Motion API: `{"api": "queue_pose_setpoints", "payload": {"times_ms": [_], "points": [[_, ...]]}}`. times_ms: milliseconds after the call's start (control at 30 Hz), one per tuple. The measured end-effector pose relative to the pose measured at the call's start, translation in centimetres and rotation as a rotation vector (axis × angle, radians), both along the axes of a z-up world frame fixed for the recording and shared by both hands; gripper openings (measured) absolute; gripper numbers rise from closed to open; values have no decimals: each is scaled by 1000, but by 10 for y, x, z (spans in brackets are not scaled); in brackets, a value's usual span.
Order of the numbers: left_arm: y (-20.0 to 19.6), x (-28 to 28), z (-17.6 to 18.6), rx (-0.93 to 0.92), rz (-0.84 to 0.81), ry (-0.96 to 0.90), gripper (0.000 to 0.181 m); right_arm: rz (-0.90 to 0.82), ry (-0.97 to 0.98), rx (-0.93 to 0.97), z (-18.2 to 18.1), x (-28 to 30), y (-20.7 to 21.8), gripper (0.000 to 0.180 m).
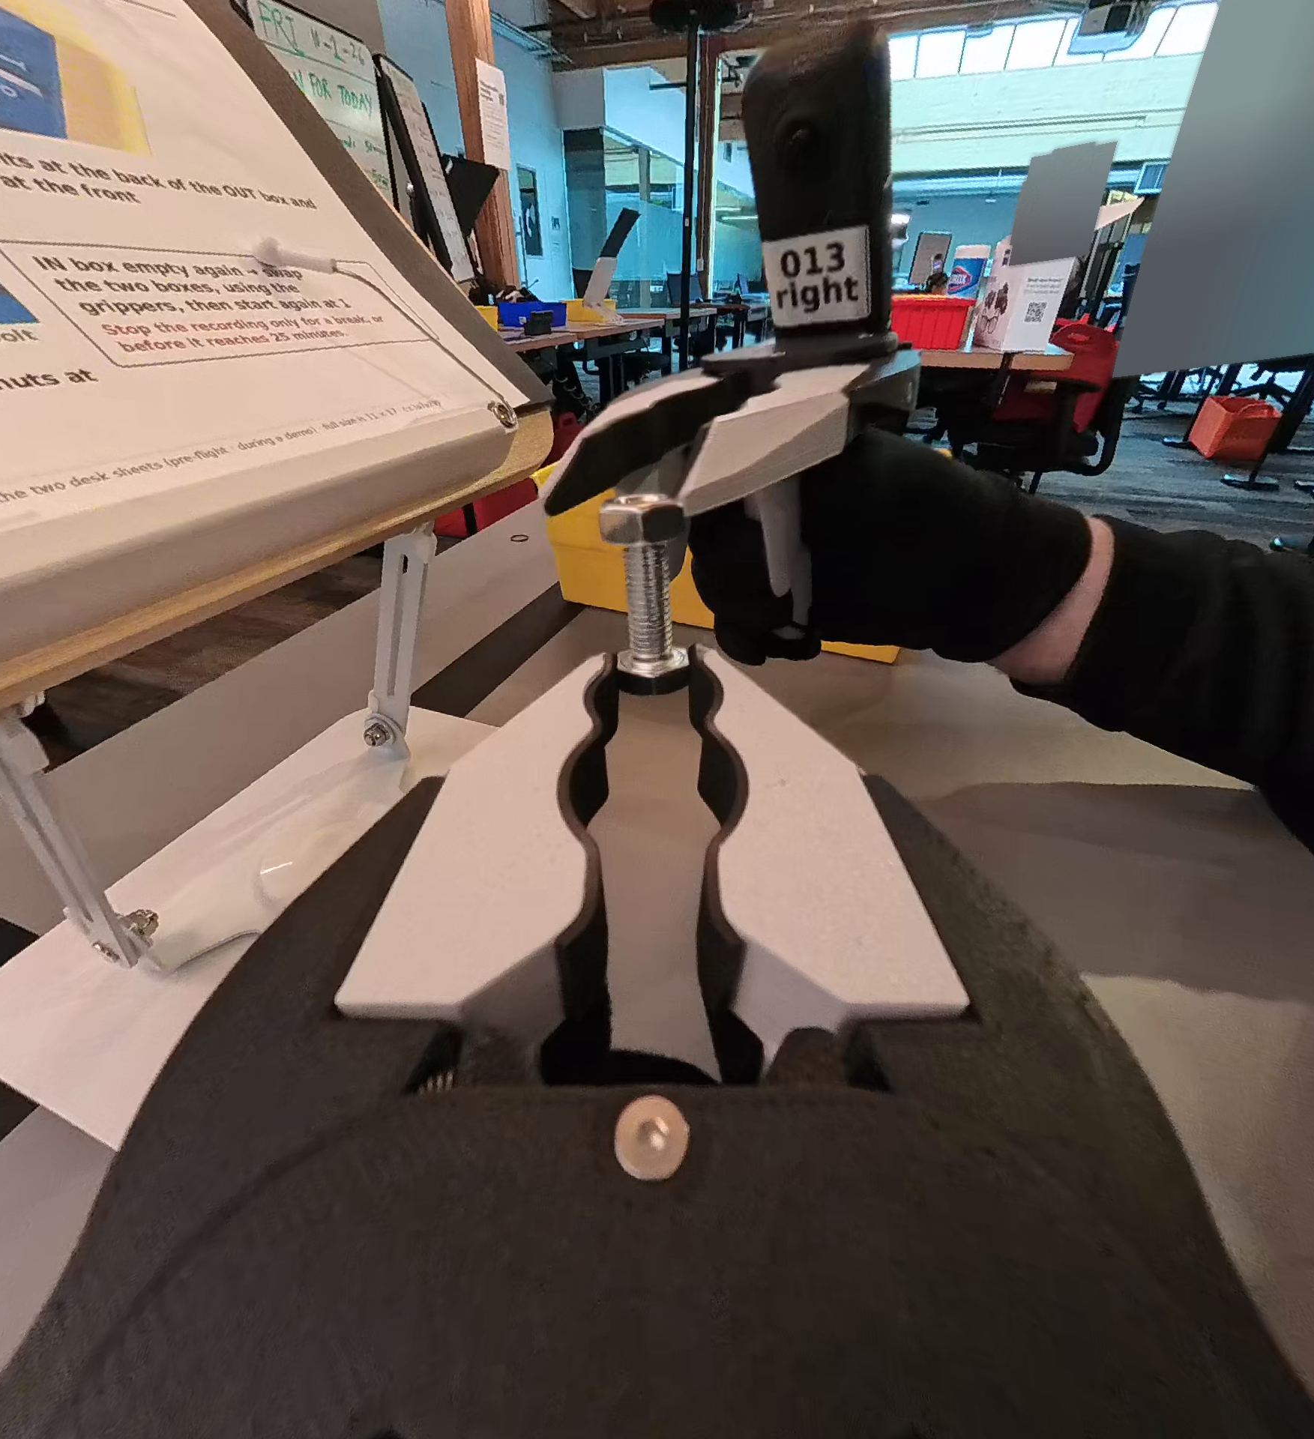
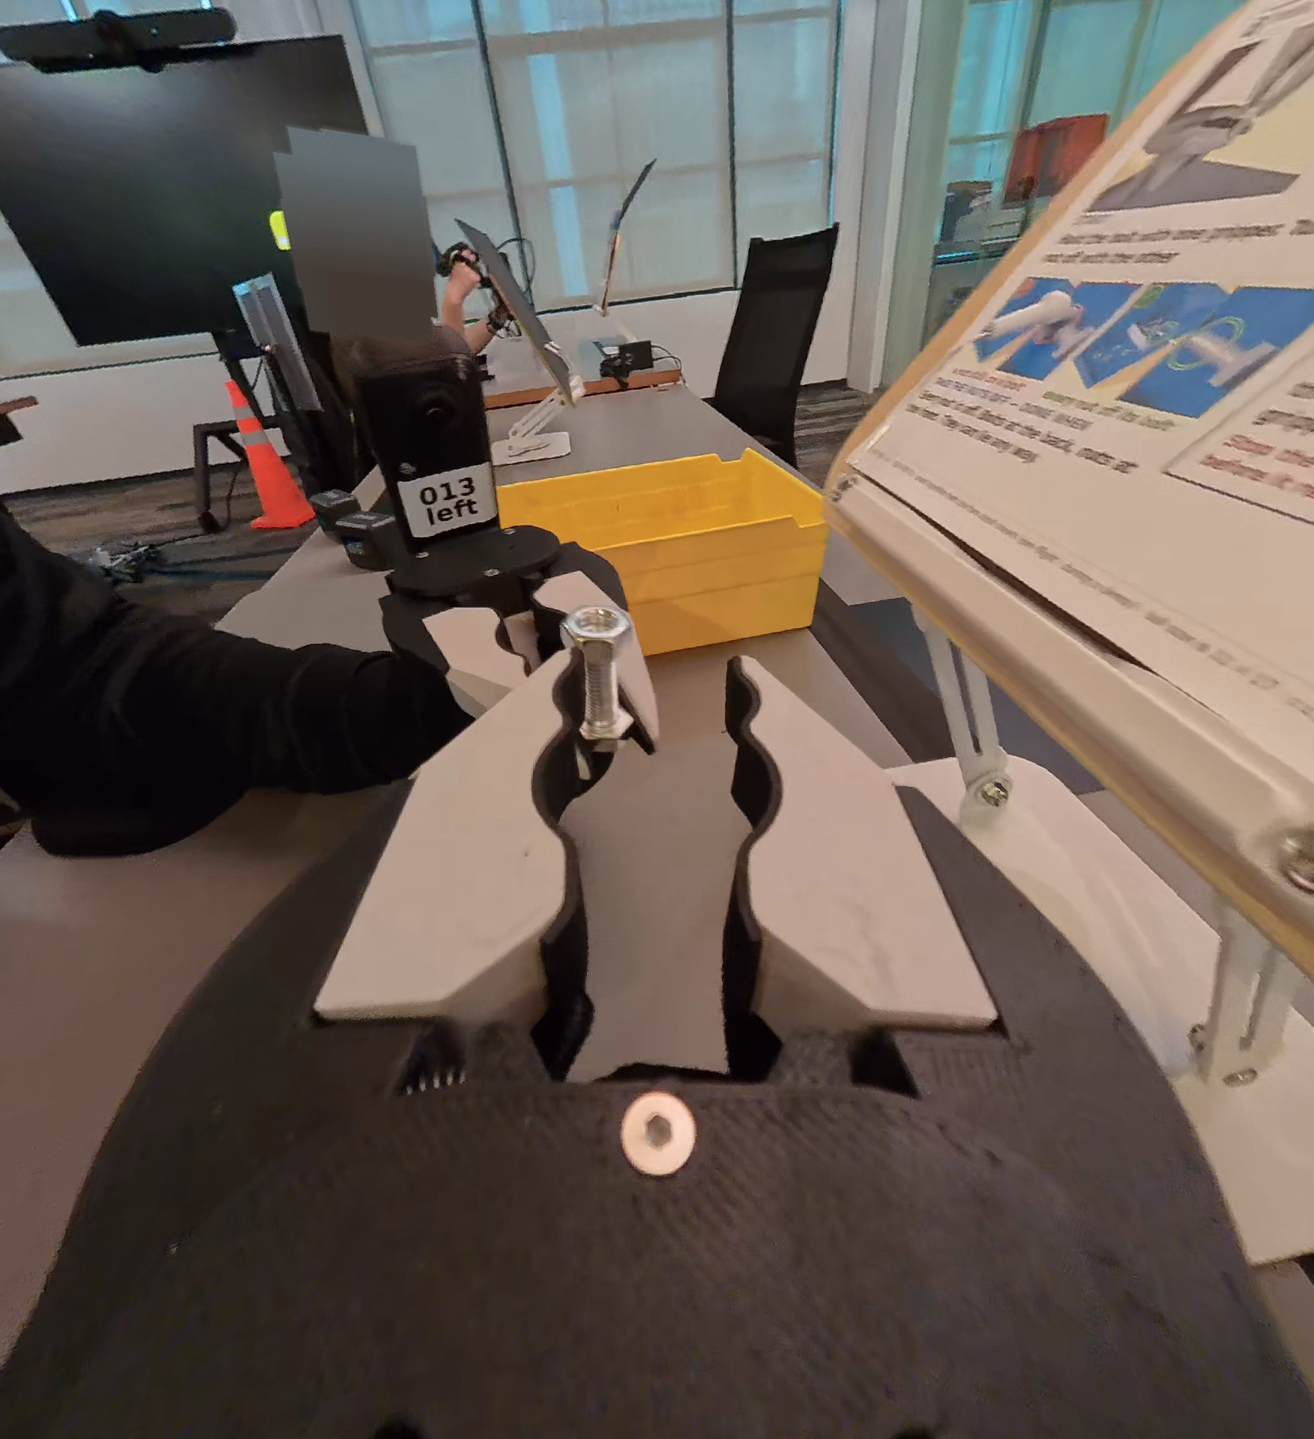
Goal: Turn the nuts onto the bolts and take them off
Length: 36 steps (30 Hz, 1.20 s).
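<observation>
We are pinching the bolt [image 1: 650,603] head in our left gripper [image 1: 652,670], our right gripper [image 2: 650,673] spreading around its nut [image 2: 597,624], its view alone showing the yellow bin [image 2: 685,537] on the grey table [image 2: 132,973].

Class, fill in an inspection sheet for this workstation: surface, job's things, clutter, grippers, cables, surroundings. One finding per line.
Surface: grey table, carrying the stand and bin.
Job's things: bolt upright, nut at its top end; yellow bin behind.
Clutter: instruction stand; small dark blocks near the table edge.
Grippers: left gripper jaws shut on the bolt's head; right gripper jaws open at the nut, not clamped.
Cables: thin white lead across the stand's sheet; a tangle on the floor.
Surroundings: orange cone, black screen, chair, other desks.
</observation>
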State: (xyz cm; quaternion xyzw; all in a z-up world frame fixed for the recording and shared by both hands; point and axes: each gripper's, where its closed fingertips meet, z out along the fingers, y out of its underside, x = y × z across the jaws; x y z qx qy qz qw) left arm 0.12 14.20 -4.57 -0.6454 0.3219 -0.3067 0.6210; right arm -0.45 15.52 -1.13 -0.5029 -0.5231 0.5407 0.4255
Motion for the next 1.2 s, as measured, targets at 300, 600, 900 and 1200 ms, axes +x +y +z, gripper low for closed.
{"api": "queue_pose_setpoints", "payload": {"times_ms": [300,600,900,1200], "points": [[0,0,1,1,-1,2,16,-15,3,-21,-3,1,6,32],[0,0,0,0,-1,3,16,7,-8,-14,-5,-5,-1,32],[1,0,-3,7,11,26,16,20,-28,29,0,-5,-8,36],[1,0,-2,8,12,23,16,-15,-32,5,-2,-2,2,30]]}}
